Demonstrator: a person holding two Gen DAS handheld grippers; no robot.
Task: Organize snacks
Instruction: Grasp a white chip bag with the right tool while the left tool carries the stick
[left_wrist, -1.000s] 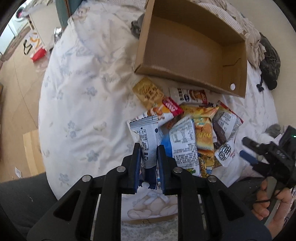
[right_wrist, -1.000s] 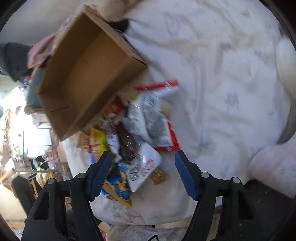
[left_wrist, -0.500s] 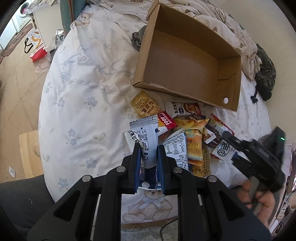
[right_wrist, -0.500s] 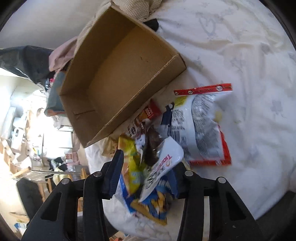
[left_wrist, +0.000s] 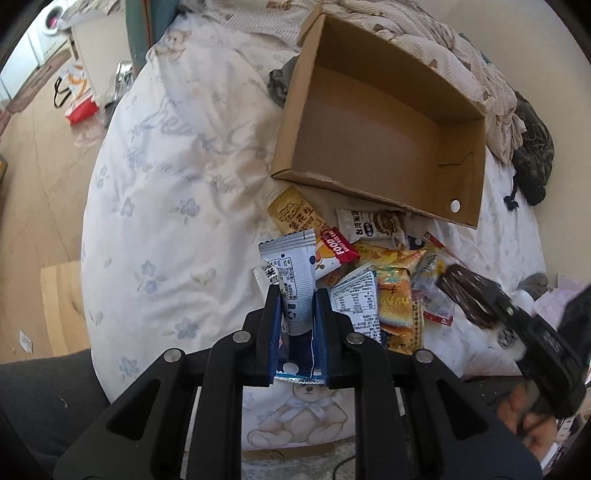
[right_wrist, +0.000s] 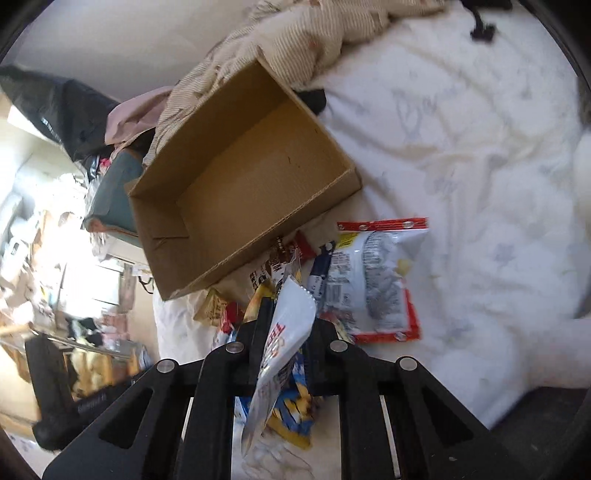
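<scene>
Both grippers have a snack in hand above the bed (left_wrist: 166, 206), so the step is the carry to the box (left_wrist: 384, 133). The left gripper (left_wrist: 297, 314) has its jaws clenched on a silver packet (left_wrist: 293, 280), which stands lifted over the near left edge of the pile (left_wrist: 391, 280); its long axis runs along the fingers, the crimped top pointing far, towards the box. The right gripper (right_wrist: 288, 332) grips a white packet (right_wrist: 284, 347) (print too blurred to read), held edge-on, its long axis likewise pointing up and away at the box. The box lies open-topped just beyond the pile, nothing showing inside. The next move likely calls for reaching over the near wall and opening each gripper low inside, so the packets lie flat.
</scene>
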